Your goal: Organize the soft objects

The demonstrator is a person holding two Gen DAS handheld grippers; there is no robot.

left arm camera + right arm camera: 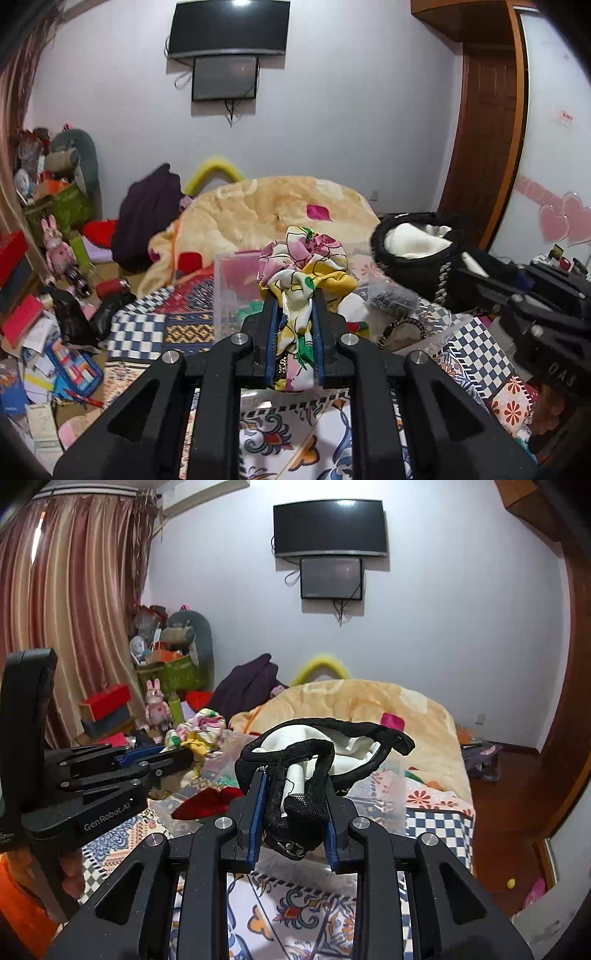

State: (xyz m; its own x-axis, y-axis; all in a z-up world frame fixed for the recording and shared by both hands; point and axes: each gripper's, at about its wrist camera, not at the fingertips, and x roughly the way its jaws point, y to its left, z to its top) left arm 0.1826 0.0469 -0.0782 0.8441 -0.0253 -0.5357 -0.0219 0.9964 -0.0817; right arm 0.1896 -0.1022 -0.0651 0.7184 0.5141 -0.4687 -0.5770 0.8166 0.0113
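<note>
My left gripper [294, 295] is shut on a floral cloth [304, 260], pink, yellow and white, and holds it above the bed. It also shows in the right wrist view [201, 731] at the left. My right gripper [293, 775] is shut on a black and white fabric piece [314, 749] with a black mesh band. The same piece shows in the left wrist view [417, 247] at the right. A clear plastic box [236, 291] stands on the bed just behind the floral cloth.
The bed has a patterned patchwork cover [155, 332] and a rumpled beige blanket [273, 210]. A red lip-shaped cushion [210, 801] and a black hair band [404, 328] lie on it. Clutter [55, 350] fills the floor at the left. A wooden door [484, 147] stands at the right.
</note>
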